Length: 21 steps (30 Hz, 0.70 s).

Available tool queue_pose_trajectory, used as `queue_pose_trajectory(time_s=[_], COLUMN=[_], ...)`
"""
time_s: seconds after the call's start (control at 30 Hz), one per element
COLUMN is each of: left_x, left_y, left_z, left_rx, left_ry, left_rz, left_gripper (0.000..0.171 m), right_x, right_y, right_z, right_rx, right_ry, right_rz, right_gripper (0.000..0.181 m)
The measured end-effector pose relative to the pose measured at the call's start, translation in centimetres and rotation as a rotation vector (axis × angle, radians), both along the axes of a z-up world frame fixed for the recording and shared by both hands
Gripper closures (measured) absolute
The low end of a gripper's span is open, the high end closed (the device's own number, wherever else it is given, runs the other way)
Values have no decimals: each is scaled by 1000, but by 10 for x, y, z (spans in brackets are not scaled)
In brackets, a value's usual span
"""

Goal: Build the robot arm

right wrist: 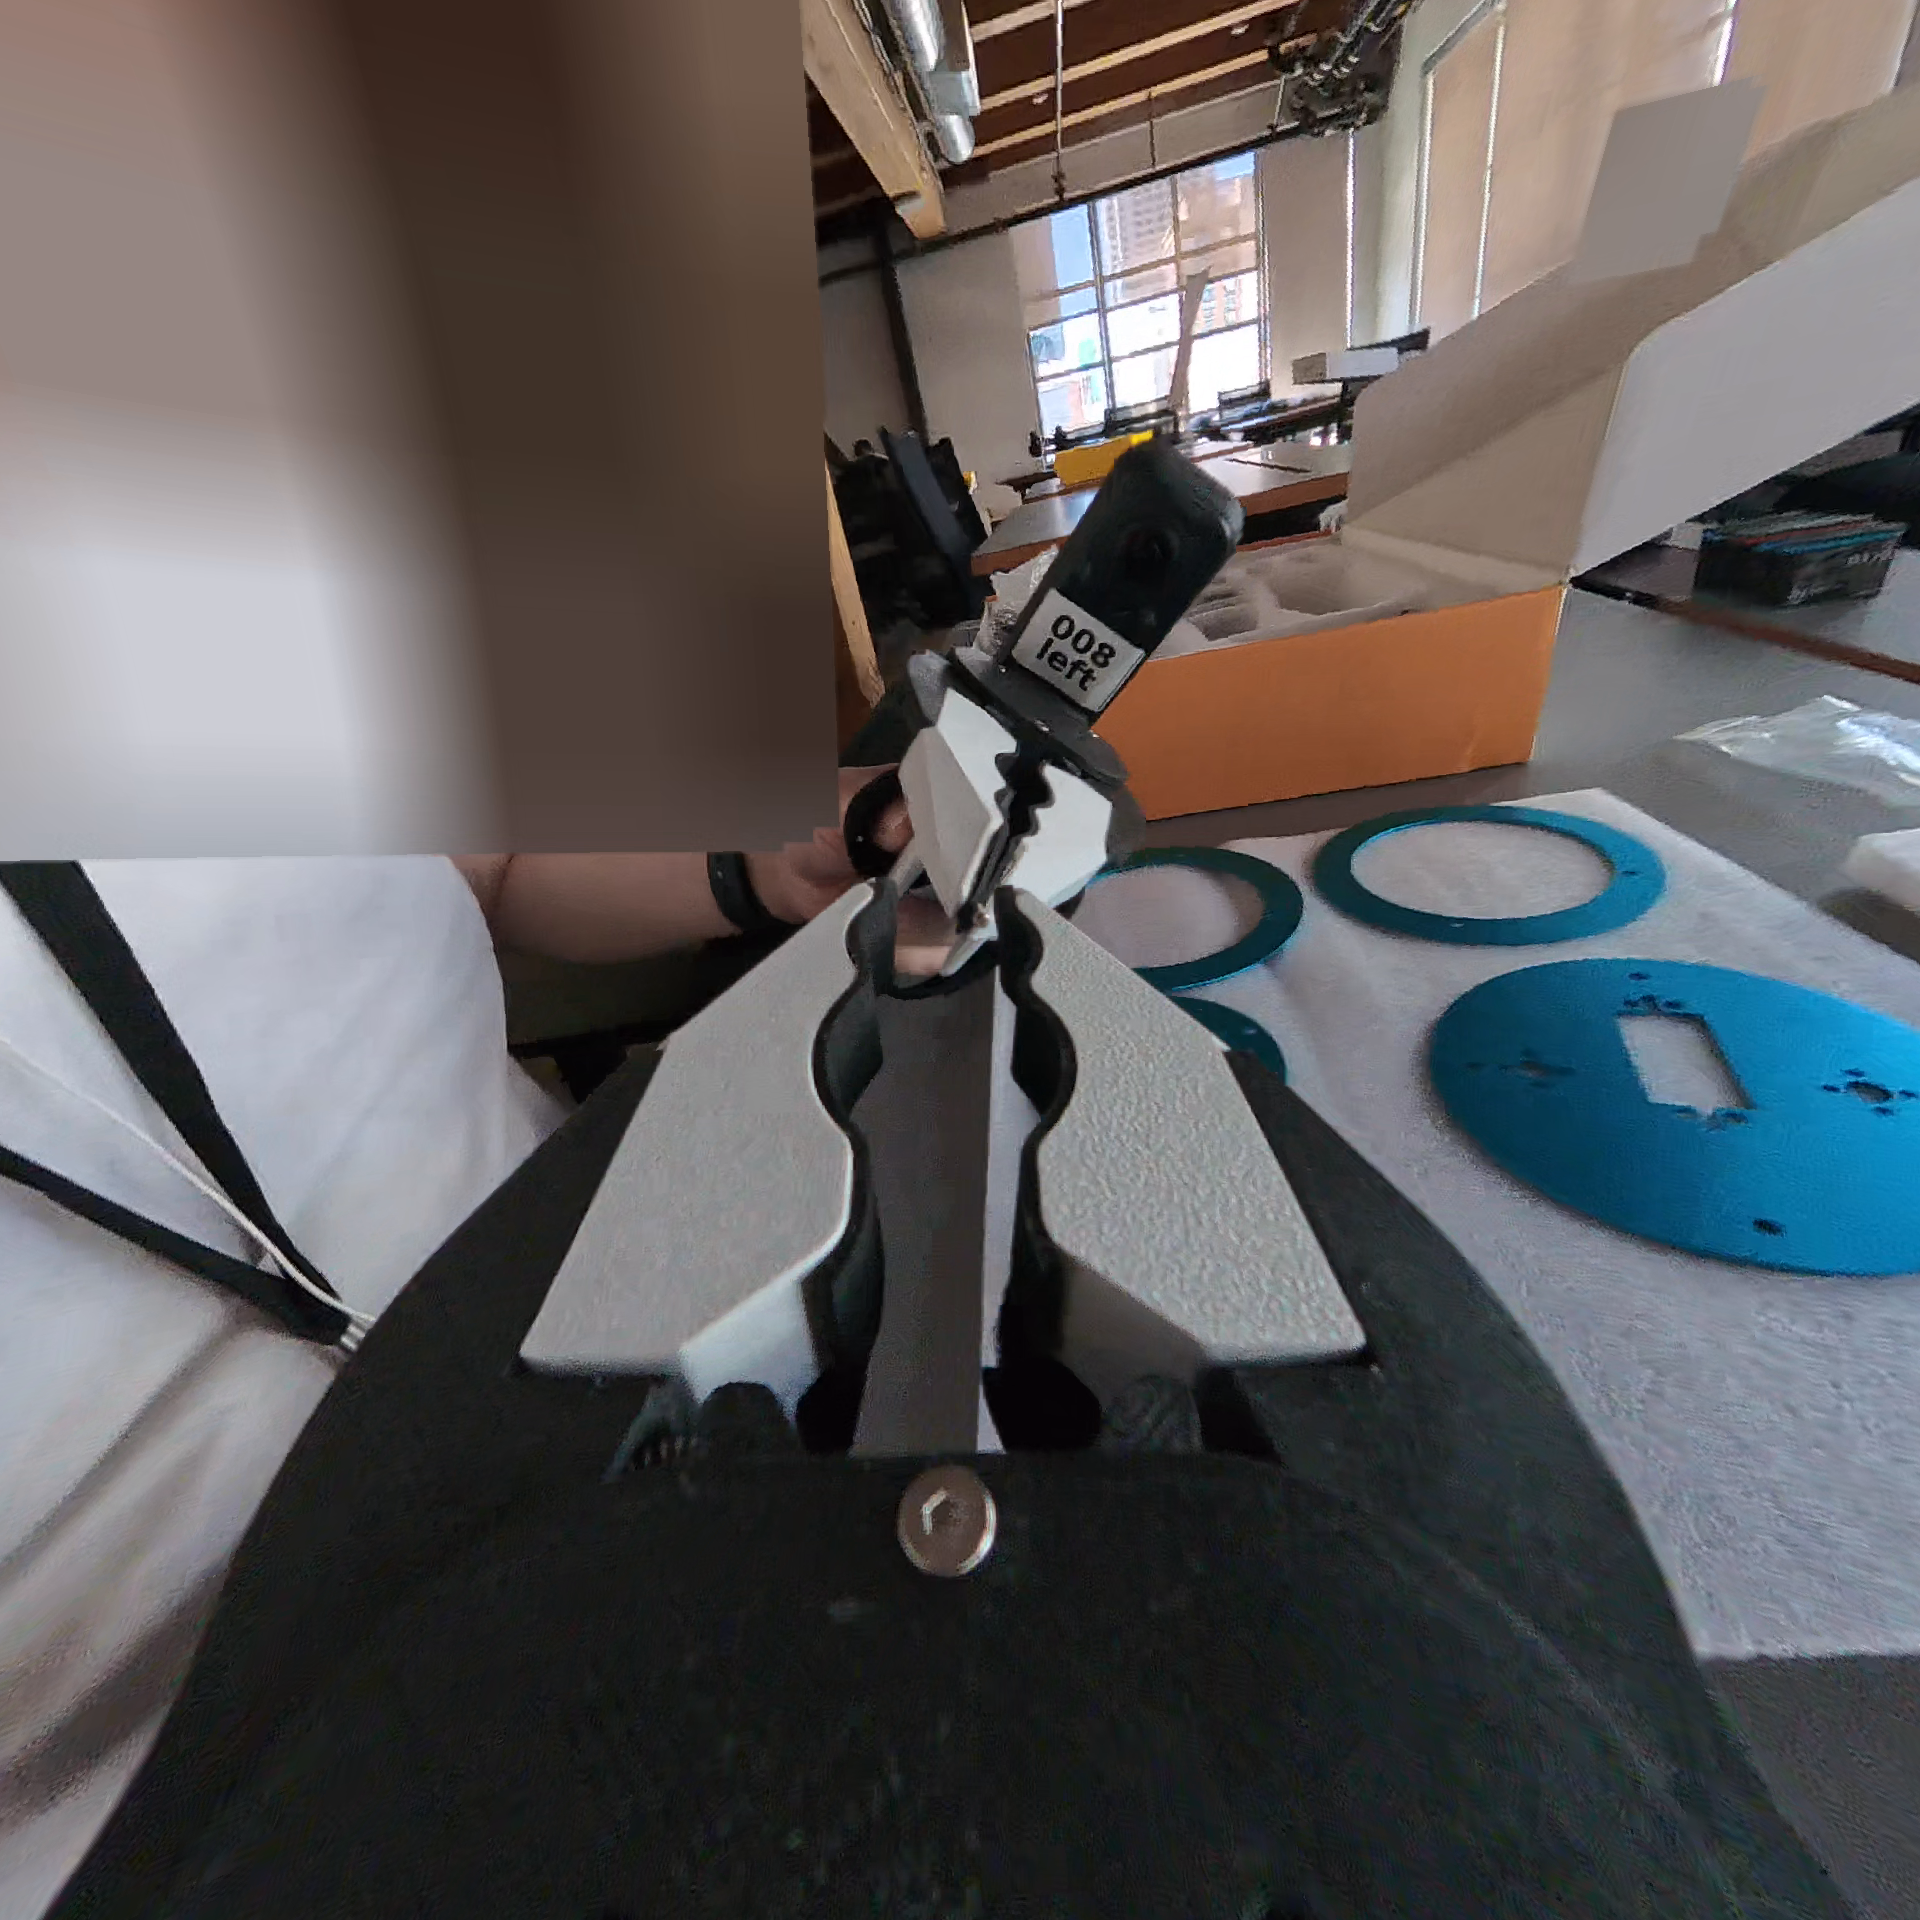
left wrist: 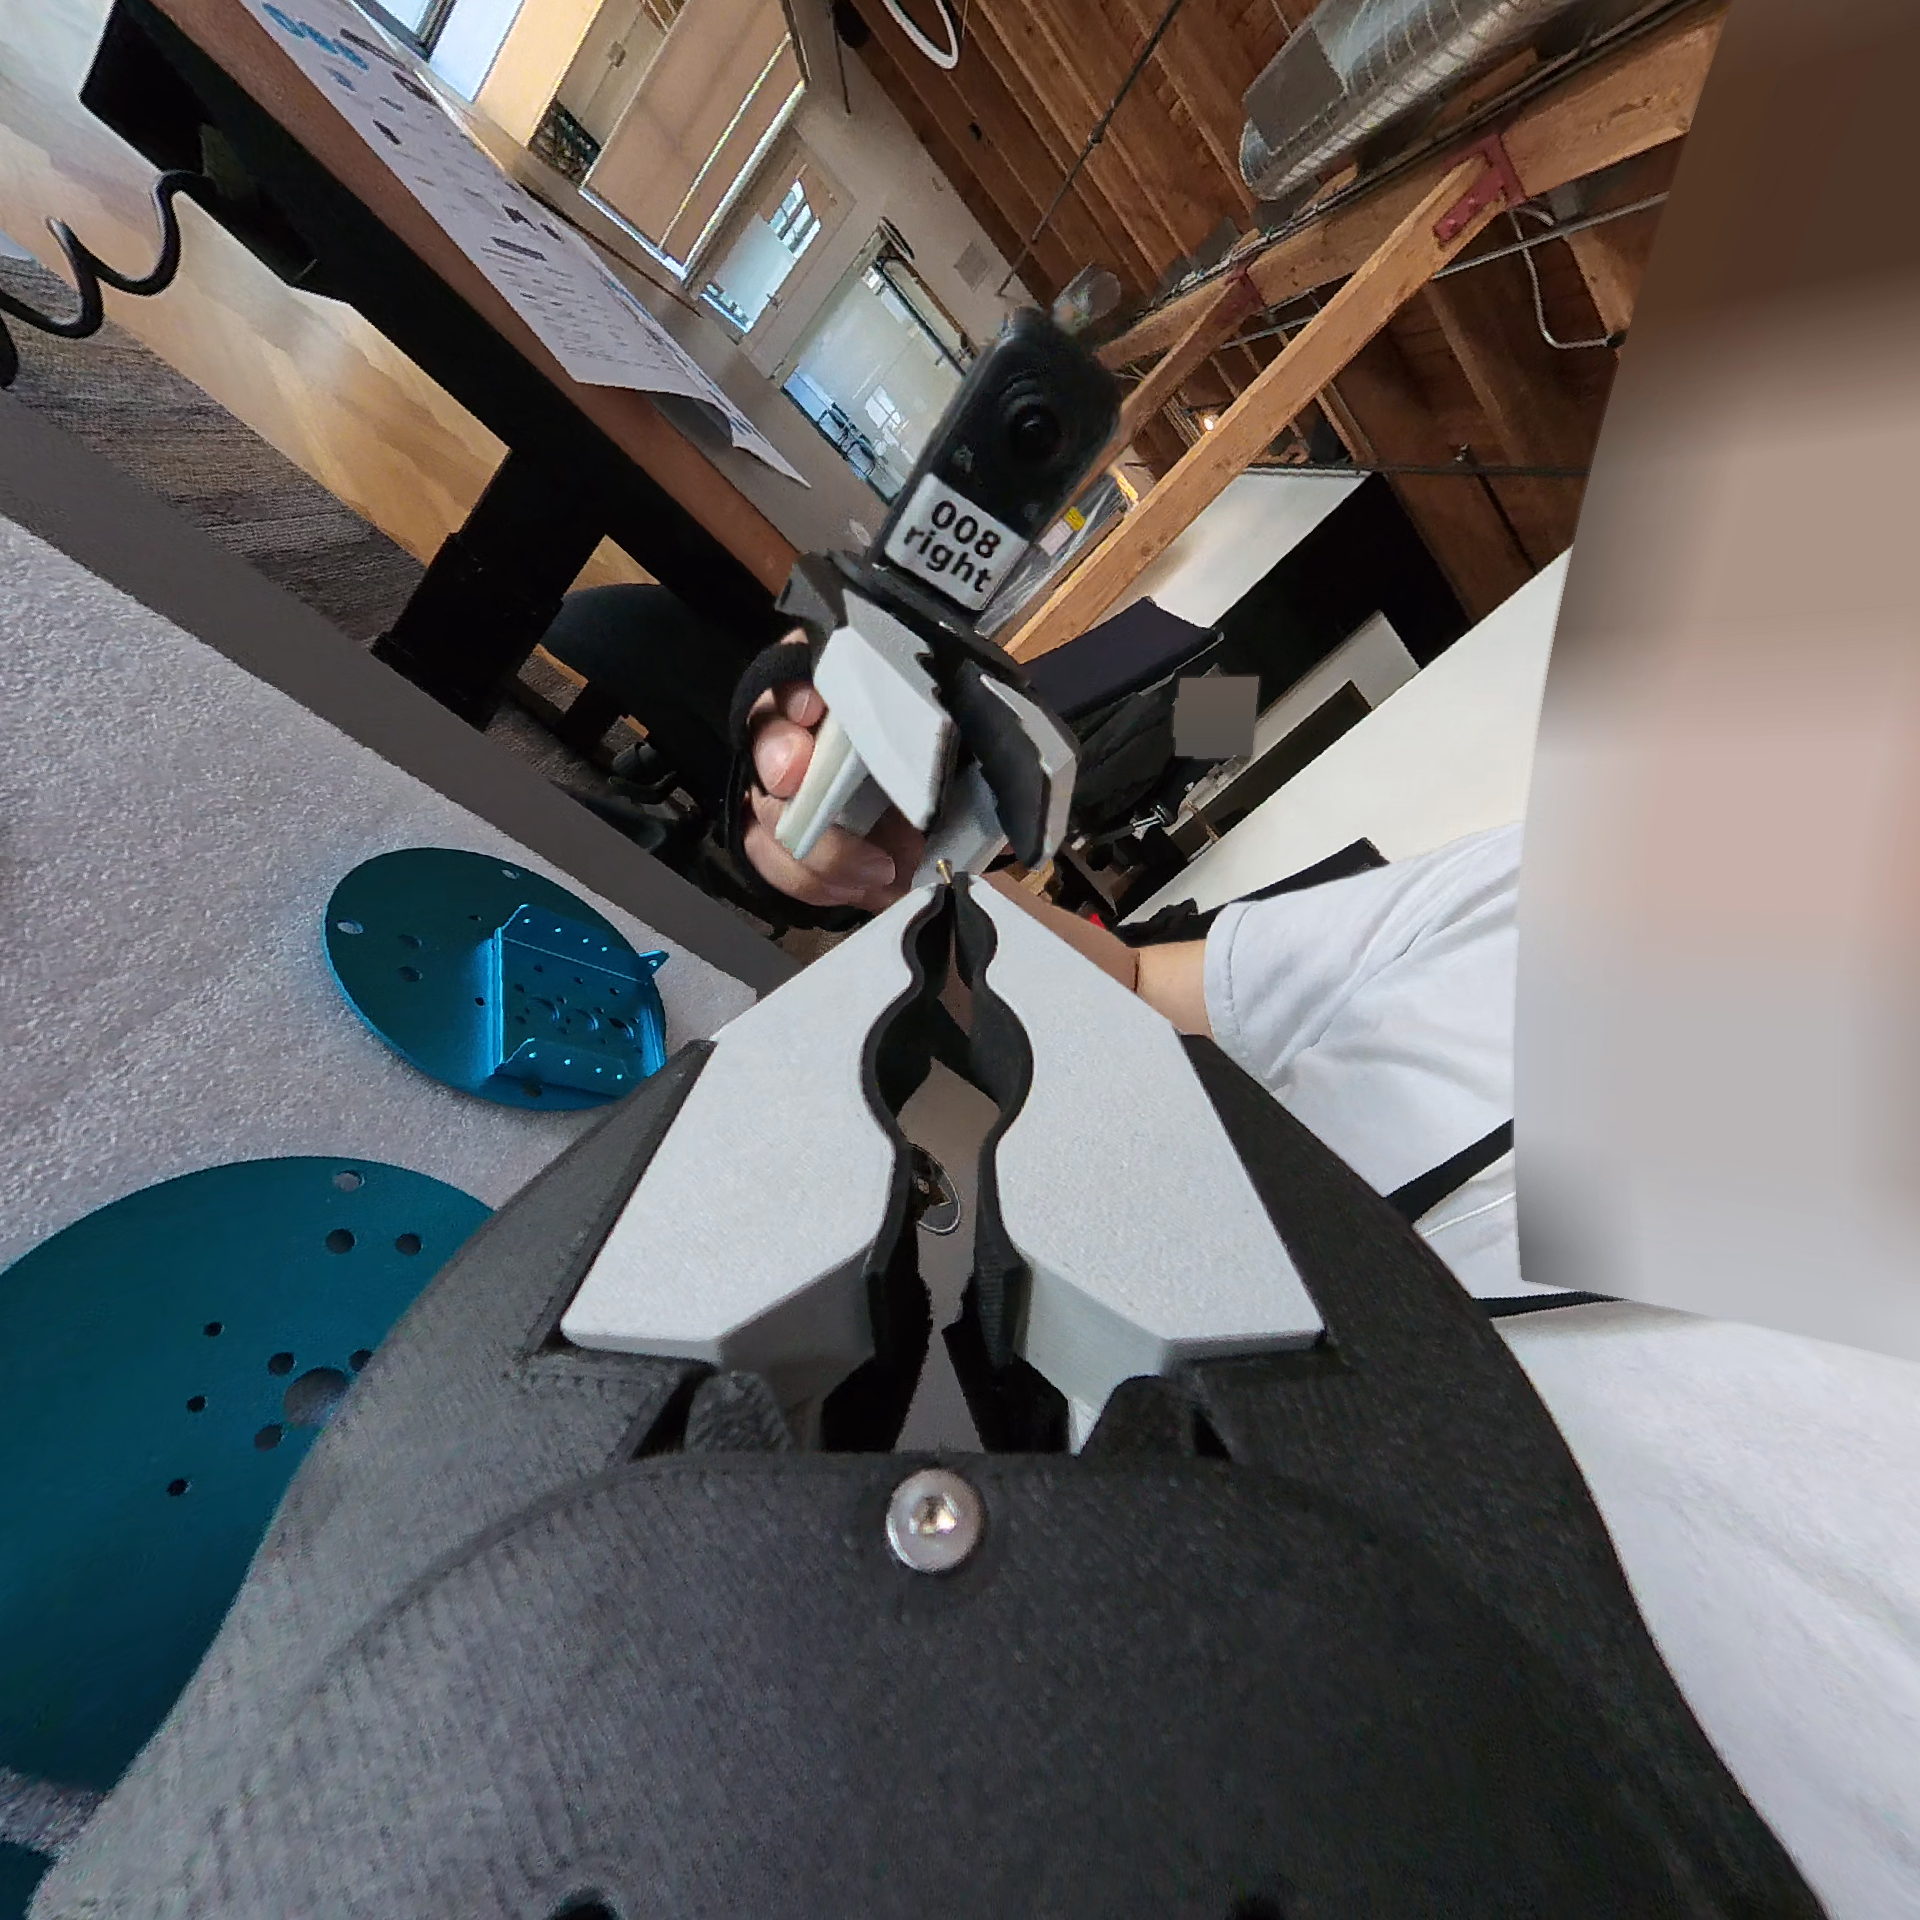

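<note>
**Two grippers meet tip to tip over a tiny brass part**

We hold our left gripper [left wrist: 951, 902] raised off the bench, its grey fingers with black wavy pads pressed together at the tips and pinching a small brass-coloured screw or pin [left wrist: 943, 871]; the part is too small for us to name with certainty. From the right wrist view the same pin [right wrist: 978, 918] pokes out of the left gripper's [right wrist: 982, 914] closed tips.

Our right gripper [right wrist: 940, 914] faces it, fingers spread apart with a clear gap between the pads, and its tips flank the pin without visibly touching it. In the left wrist view the right gripper [left wrist: 971, 831] hangs just above the left one's tips, a hand [left wrist: 800, 790] wrapped around its handle.

On the white foam sheet [right wrist: 1558, 1403] beside us lie teal anodised metal parts: a round plate with a rectangular cutout [right wrist: 1704, 1112], two flat rings [right wrist: 1486, 873] [right wrist: 1205, 914], a perforated disc [left wrist: 177, 1392], and another disc carrying a folded blue bracket [left wrist: 571, 1008]. An open orange cardboard box with foam lining [right wrist: 1330, 686] stands behind the rings.
</note>
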<state>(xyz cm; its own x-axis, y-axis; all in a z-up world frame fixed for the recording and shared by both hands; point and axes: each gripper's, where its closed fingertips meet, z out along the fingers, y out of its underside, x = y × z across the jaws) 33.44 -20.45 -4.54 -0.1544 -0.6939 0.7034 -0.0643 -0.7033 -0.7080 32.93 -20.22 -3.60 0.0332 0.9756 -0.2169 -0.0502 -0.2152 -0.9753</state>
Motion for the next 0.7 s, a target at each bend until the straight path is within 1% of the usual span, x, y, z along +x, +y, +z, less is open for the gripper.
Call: queue_pose_trajectory(time_s=[0.07, 0.13, 0.23, 0.33, 0.47, 0.53, 0.6, 0.7], left_x=[0, 1, 1, 0, 0, -1, -1, -7], left_y=[-2, -4, -3, -3, -2, -1, 5, 22], left_z=[1, 1, 2, 4, 3, 3, -3, -15], left_rx=[11, 19, 11, 5, 8, 4, 8, 31], left_ry=[-2, 0, -11, -20, -17, -19, 20, 91], left_rz=[-11, -15, -16, -15, -11, -7, 25, 131], left_gripper=[171, 171, 171, 171, 171, 171, 171, 171], right_x=[0, 0, -3, -5, -6, -6, -4, 7], right_y=[4, 5, 1, 2, 2, 4, 11, 29], right_z=[-2, -3, -4, -7, -3, -5, -15, -34], right_rx=[-26, -29, 2, 39, 50, 61, 73, 63], right_ry=[13, 15, -3, -37, -15, -26, -75, -162], right_rz=[-18, -16, -1, -20, -23, -37, -72, -179], right_gripper=[164, 172, 174, 174, 181, 181, 179, 180])
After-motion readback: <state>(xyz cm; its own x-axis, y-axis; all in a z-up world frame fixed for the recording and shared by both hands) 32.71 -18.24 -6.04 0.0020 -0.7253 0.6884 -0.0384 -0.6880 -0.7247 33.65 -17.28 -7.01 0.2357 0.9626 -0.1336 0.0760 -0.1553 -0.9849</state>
